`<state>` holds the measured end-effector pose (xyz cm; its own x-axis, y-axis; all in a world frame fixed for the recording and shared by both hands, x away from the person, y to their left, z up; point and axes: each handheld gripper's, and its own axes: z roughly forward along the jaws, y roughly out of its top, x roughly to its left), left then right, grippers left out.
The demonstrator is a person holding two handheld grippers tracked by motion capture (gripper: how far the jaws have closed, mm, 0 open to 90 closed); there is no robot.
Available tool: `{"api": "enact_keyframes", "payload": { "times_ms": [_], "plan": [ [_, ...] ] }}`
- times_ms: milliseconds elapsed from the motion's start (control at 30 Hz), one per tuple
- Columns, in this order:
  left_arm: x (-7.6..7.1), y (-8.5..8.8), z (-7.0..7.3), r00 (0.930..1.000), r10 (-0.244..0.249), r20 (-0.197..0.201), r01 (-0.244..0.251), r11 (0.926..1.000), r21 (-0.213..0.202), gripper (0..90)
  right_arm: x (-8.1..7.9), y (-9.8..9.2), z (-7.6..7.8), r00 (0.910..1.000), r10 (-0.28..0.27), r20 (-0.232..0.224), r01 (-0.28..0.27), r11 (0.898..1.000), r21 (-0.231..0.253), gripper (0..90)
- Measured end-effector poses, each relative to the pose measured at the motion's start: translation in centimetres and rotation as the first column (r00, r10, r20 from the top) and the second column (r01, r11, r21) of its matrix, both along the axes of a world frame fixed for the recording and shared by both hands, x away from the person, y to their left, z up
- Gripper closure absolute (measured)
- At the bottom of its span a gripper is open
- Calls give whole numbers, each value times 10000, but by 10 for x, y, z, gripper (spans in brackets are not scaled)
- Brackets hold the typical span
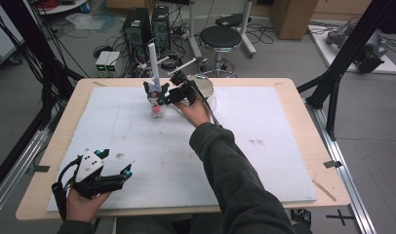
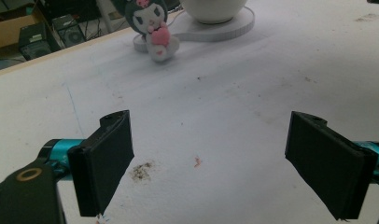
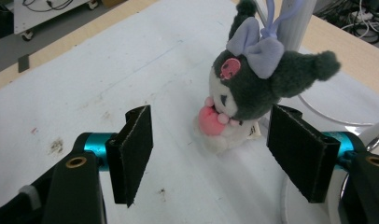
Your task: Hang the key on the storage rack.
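Note:
A small plush toy, dark grey and white with a lilac bow and a pink heart, stands at the far middle of the white board beside a white upright post. My right gripper is just right of the toy and open. In the right gripper view the plush toy stands just ahead of the right gripper, and neither pad touches it. My left gripper rests open near the front left edge with nothing in it. In the left gripper view the left gripper faces bare board, with the plush toy far off.
A white bowl on a round white base sits right of the toy, behind my right hand. The white board covers most of the wooden table. Beyond the table are a stool, computer towers and black frame struts.

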<state>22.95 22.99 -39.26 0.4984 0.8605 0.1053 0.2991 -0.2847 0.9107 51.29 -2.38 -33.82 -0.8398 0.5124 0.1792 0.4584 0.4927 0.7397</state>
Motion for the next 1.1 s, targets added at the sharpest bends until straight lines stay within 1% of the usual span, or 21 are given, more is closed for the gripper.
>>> {"api": "enact_keyframes", "payload": {
  "times_ms": [33, 133, 167, 200, 233, 300, 367, 400, 467, 533, 633, 700, 867, 1067, 1100],
  "plan": [
    [0, 0, 0, 10000, 2, 0, -2, 10000, -1, 154, -1, -2, 2, 10000, 16, -85, -16, 10000, 24, 303],
    [0, 0, 0, 10000, -2, -1, 2, 10000, 5, 154, -3, -7, 5, 10000, 23, -53, -22, 9999, 155, 303],
    [0, 0, 0, 10000, -5, 7, 5, 10000, 10, 154, -3, -9, 5, 10000, 79, -1, -79, 9996, 253, 303],
    [0, -1, 0, 10000, -14, -9, 14, 10000, -7, 154, -4, -11, 6, 10000, 16, 6, -16, 9995, 322, 303],
    [0, -1, 0, 10000, -28, -30, 28, 10000, -27, 154, -5, -14, 6, 9999, 44, 155, -51, 9990, 448, 303],
    [0, -1, 0, 10000, -46, -34, 46, 10000, 28, 154, -8, -22, 5, 10000, -14, 66, 9, 9974, 722, 302],
    [0, -2, 0, 10000, -66, -48, 66, 10000, 20, 154, -8, -27, 3, 9999, 87, -87, -80, 9973, 723, 276],
    [0, -2, 0, 10000, -54, -33, 54, 10000, 36, 154, -9, -30, 3, 9999, 79, -75, -74, 9976, 689, 275],
    [0, -1, 0, 10000, -49, -49, 49, 10000, 43, 154, -12, -36, 2, 10000, 15, 27, -17, 9964, 847, 275],
    [1, -1, 0, 10000, -18, -59, 18, 10000, 4, 154, -14, -41, 0, 10000, 12, 11, -13, 9957, 925, 275],
    [1, -1, 0, 10000, -28, -70, 28, 10000, 7, 154, -14, -50, -3, 9998, 48, -202, -29, 9959, 904, 250],
    [1, -1, 0, 10000, -38, -69, 38, 10000, 7, 154, -17, -55, -4, 10000, -6, -75, 13, 9953, 967, 251],
    [1, -2, -1, 9999, -37, -94, 36, 10000, -38, 154, -22, -67, -6, 9999, -138, -100, 148, 9930, 1170, 251],
    [1, -2, -1, 9999, -94, -109, 94, 10000, 3, 154, -30, -80, -9, 9999, -122, -20, 123, 9901, 1395, 229],
    [1, -3, -1, 9999, -87, -108, 86, 10000, -29, 154, -31, -82, -9, 9999, -127, -54, 134, 9904, 1374, 221]
  ]
}}
